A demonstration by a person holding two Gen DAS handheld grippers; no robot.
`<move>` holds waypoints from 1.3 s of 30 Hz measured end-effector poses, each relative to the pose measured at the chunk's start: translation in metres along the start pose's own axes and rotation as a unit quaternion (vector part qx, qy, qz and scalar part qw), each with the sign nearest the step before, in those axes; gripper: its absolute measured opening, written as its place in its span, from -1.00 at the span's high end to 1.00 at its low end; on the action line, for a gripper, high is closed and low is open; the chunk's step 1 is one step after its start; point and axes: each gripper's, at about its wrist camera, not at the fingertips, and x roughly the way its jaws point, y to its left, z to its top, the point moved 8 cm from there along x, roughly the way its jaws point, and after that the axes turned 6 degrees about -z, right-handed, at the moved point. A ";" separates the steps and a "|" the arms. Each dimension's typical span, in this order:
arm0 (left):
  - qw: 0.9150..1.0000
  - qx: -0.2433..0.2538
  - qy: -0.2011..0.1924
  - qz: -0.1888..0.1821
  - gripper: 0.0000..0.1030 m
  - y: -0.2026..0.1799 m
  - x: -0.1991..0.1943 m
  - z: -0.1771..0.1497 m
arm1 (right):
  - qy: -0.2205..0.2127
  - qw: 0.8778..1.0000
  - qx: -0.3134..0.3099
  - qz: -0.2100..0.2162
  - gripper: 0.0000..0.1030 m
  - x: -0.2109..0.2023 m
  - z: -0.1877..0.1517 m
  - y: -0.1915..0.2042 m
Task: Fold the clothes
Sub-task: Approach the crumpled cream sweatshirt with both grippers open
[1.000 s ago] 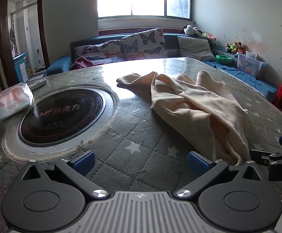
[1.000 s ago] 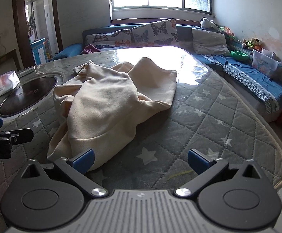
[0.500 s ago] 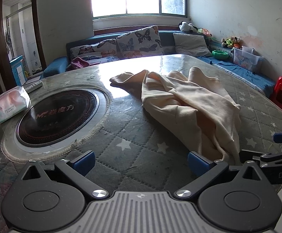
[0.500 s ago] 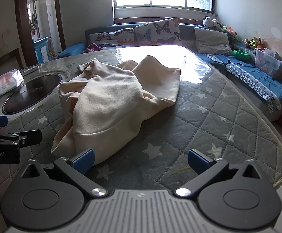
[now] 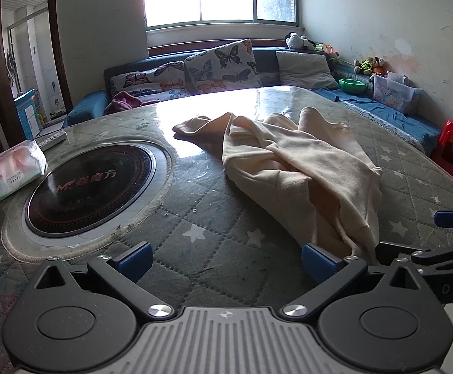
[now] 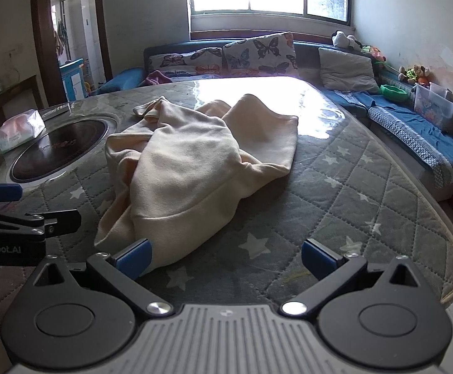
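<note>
Garment (image 5: 301,168) lies crumpled on the round table (image 5: 195,218), right of the inset cooktop (image 5: 92,184). Tissue pack (image 5: 16,168) sits at cooktop's left edge, remote (image 5: 51,139) just behind it. Left gripper (image 5: 226,257) at near table edge, garment hem touching its right finger (image 5: 318,260). Right gripper (image 6: 226,257) to its right, left finger (image 6: 134,257) at the hem. Sofa with cushions (image 5: 223,65) behind the table.

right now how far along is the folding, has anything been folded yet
Nothing looks folded: the cream garment lies crumpled in a heap on the quilted table cover. Nothing is in hand either. The left hand-held gripper and the right hand-held gripper are both open, low at the garment's near hem. Grasping, spreading it flat and all the folds are left.
</note>
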 end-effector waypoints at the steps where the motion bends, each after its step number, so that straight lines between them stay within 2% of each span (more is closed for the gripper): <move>1: 1.000 0.000 0.000 0.000 -1.00 0.000 0.000 0.000 | 0.000 1.000 -0.001 0.000 -1.00 0.000 0.000 0.001; 39: 1.000 0.003 0.001 -0.002 -1.00 -0.005 -0.010 0.002 | -0.009 1.000 0.000 0.005 -1.00 -0.012 -0.001 0.003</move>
